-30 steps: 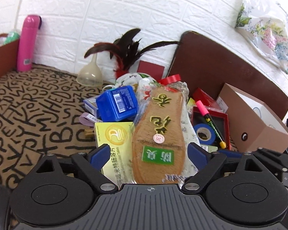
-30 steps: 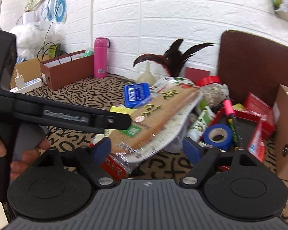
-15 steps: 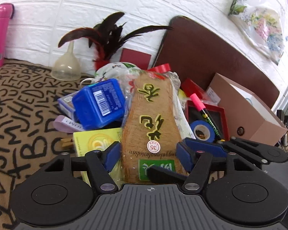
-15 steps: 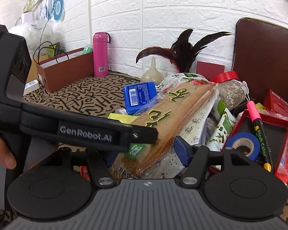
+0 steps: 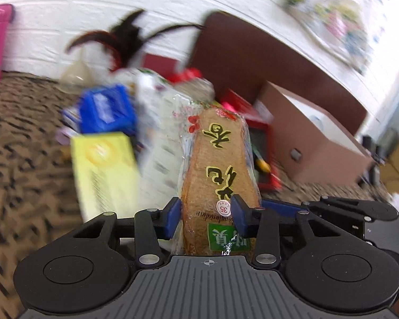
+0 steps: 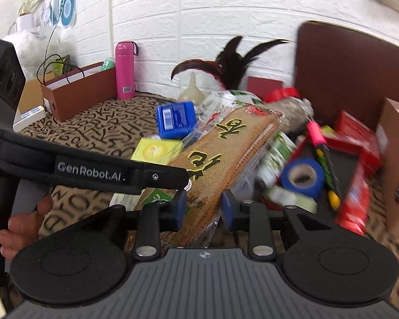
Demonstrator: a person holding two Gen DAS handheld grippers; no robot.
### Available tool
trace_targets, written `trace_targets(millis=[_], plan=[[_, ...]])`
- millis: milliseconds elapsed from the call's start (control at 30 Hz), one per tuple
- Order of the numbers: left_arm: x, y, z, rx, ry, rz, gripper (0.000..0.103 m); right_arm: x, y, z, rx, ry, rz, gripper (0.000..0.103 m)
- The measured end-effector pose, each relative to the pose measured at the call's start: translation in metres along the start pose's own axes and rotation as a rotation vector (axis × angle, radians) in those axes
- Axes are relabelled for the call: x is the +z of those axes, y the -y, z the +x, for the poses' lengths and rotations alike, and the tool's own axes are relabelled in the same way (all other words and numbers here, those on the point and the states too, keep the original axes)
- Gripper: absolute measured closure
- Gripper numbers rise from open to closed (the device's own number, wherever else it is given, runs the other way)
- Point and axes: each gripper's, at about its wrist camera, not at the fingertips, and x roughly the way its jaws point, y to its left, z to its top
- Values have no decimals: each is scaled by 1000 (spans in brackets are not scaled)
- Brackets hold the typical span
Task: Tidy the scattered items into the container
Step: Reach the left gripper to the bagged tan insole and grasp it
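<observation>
Now both grippers have narrowed on the wrapped insole pack: the left gripper and right gripper are closing, pads at its near end, lifting it off the heap left of the red tray.

You have a white brick wall running behind the whole table. A tan cloth printed with black letters covers the tabletop. A pink flask stands upright against the wall, just beside a brown paper bag with cord handles. A dark brown board leans on the wall to your right. Above it hangs a floral bag, blurred.
</observation>
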Motion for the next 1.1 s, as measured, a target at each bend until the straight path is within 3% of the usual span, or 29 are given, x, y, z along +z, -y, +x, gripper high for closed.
trace_targets(millis=[233, 300, 367, 500, 633, 800, 833, 900, 967, 1000, 1100], plan=[[-54, 54, 6, -157, -148, 11, 45, -59, 22, -75, -58, -79, 110, 70], [-66, 62, 10, -189, -193, 5, 28, -78, 30, -88, -76, -110, 160, 69], [-72, 66, 15, -152, -210, 1, 21, -94, 39, -96, -94, -127, 218, 69], [-67, 64, 25, -114, -203, -7, 20, -107, 52, -105, -93, -112, 333, 63], [-57, 62, 37, -114, -217, -13, 20, -107, 53, -97, -89, -100, 335, 56], [-55, 71, 47, -129, -231, 54, 21, -106, 59, -84, -56, -87, 382, 50], [-55, 74, 48, -127, -230, 67, 23, -105, 60, -82, -52, -84, 387, 48], [-54, 77, 51, -145, -243, 77, 41, -105, 61, -78, -41, -82, 397, 46], [-53, 78, 52, -139, -257, 76, 46, -104, 61, -75, -32, -89, 387, 47], [-53, 78, 52, -140, -258, 82, 46, -102, 60, -76, -22, -95, 376, 53], [-55, 73, 53, -155, -258, 59, 41, -102, 62, -77, 1, -107, 370, 56]])
